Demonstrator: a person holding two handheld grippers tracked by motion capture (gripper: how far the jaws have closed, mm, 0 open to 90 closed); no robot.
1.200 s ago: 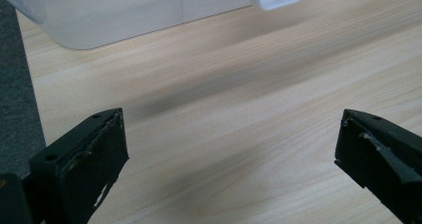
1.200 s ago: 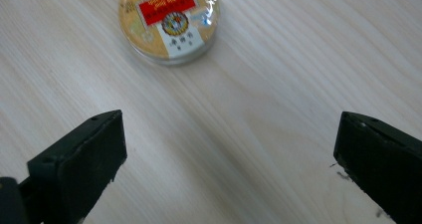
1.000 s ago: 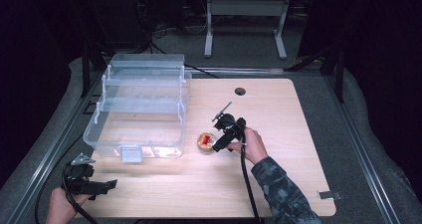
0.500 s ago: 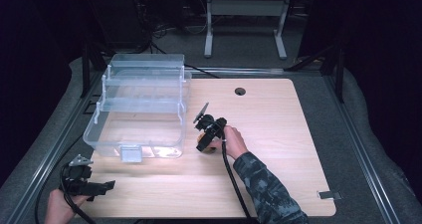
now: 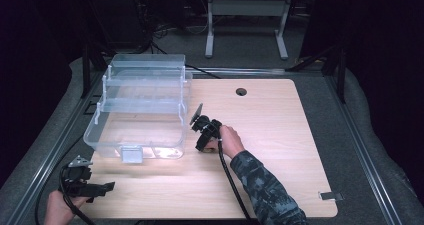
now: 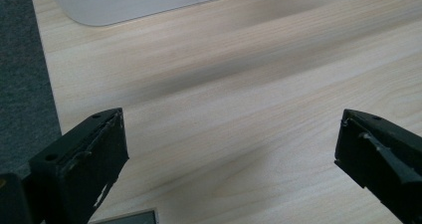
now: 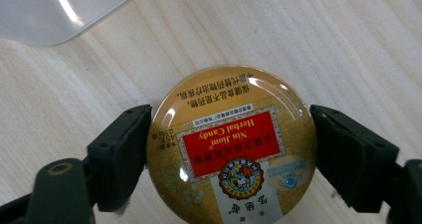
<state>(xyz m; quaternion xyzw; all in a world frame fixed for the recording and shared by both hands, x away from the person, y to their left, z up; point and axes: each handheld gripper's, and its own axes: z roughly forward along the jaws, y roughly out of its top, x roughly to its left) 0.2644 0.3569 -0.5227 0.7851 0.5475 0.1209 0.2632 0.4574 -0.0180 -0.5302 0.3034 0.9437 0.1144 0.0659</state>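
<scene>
A round gold candy tin (image 7: 231, 144) with a red label lies flat on the wooden table (image 5: 280, 135). My right gripper (image 7: 231, 115) points down over it, and each black jaw lies against one side of its rim. The jaws have just been closing around the tin. In the high view the right gripper (image 5: 204, 144) stands just off the front right corner of the clear plastic bin (image 5: 140, 110) and covers the tin. My left gripper (image 5: 100, 187) is held at the table's near left corner. Its jaws (image 6: 231, 122) stand wide apart over bare wood.
The clear bin, tiered with an open top, takes up the table's left half; its rounded corner (image 7: 59, 10) lies close to the tin. A cable hole (image 5: 241, 91) sits at the table's far edge. A small metal tag (image 5: 330, 196) lies at the near right corner.
My right gripper moved left and down onto the tin, which now sits between its jaws. The jaws have narrowed onto the tin's sides. The left hand has stayed put.
</scene>
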